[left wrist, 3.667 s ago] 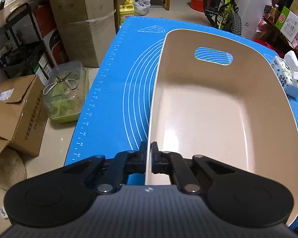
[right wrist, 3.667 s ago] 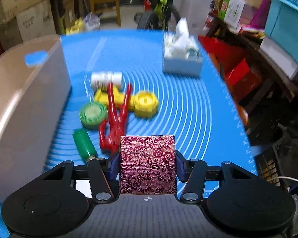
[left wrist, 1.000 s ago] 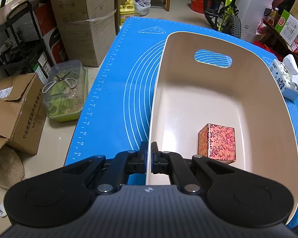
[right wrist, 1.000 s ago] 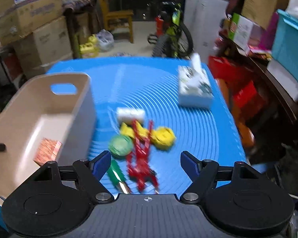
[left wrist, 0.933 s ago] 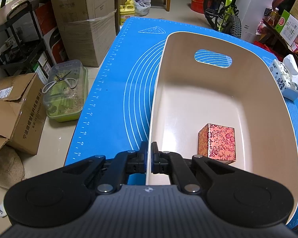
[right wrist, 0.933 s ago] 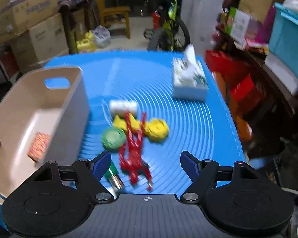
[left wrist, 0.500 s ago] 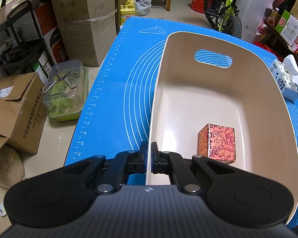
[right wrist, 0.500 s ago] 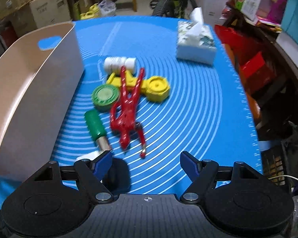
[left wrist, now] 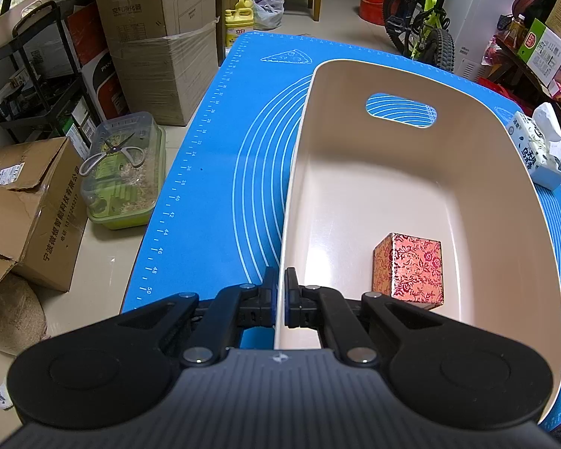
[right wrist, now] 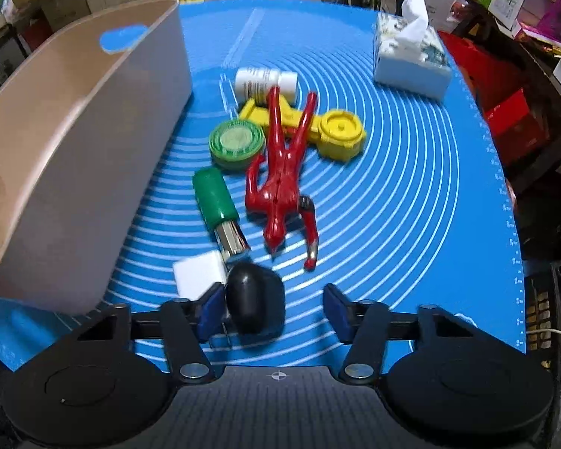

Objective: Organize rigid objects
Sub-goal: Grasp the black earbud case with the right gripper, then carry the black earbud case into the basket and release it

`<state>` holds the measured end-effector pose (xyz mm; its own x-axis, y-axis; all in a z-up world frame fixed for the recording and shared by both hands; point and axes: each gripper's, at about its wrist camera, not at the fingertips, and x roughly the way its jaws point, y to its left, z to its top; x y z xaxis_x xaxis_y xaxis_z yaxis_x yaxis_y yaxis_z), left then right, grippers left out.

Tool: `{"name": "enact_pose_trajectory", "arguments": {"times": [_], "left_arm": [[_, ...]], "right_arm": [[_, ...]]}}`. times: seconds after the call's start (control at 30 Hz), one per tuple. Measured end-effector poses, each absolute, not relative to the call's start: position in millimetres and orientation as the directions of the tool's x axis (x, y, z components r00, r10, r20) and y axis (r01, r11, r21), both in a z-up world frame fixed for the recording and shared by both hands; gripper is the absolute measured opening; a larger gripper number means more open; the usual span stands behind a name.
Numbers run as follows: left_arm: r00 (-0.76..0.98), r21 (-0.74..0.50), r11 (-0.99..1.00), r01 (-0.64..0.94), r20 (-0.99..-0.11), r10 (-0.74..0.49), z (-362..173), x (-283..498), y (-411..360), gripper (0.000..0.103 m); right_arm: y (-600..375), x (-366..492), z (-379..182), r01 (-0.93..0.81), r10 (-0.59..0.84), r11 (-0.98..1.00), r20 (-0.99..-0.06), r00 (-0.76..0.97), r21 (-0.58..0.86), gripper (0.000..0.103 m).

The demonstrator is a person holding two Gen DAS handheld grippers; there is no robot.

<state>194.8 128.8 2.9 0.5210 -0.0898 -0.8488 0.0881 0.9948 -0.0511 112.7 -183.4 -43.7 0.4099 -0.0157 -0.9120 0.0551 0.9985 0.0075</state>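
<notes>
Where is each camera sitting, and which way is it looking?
Left wrist view: sits on the left tongs, looking down along them into the beige bin with the red patterned box inside; the tongs are shut on the bin's rim.
Right wrist view: sits on the right tongs, looking down at the toys on the blue mat; a black oval thing lies between the open tongs, which have just been closing.
Both views show the bin, the mat and the tissue box.

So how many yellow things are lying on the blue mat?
2. A flat yellow piece lies under the red figure's legs, below the white bottle. A round yellow cap sits right of the figure. More could be hidden beneath it.
</notes>
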Motion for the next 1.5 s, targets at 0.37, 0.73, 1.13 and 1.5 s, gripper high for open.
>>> {"name": "enact_pose_trajectory", "arguments": {"times": [0.37,0.73,1.13,1.5], "left_arm": [[0.521,-0.048,0.995,0.089,-0.849,-0.087,2.4,194.5,128.7,0.006],[0.521,-0.049,0.995,0.088,-0.849,-0.088,2.0,194.5,128.0,0.005],[0.517,-0.048,0.994,0.094,-0.852,-0.09,1.3,194.9,126.2,0.005],[0.515,-0.049,0.995,0.092,-0.853,-0.09,1.3,195.2,126.1,0.005]], "right_arm": [[-183.6,118.4,-52.6,0.041,0.005,0.999,-0.914,0.406,0.024,0.034],[-182.3,112.5,-32.0,0.075,-0.022,0.997,-0.876,0.482,0.016,0.033],[-174.4,113.6,26.0,0.148,-0.056,0.987,-0.72,0.692,0.065,0.033],[-127.9,139.1,58.7,0.042,0.023,0.995,-0.591,0.806,0.096,0.033]]}}
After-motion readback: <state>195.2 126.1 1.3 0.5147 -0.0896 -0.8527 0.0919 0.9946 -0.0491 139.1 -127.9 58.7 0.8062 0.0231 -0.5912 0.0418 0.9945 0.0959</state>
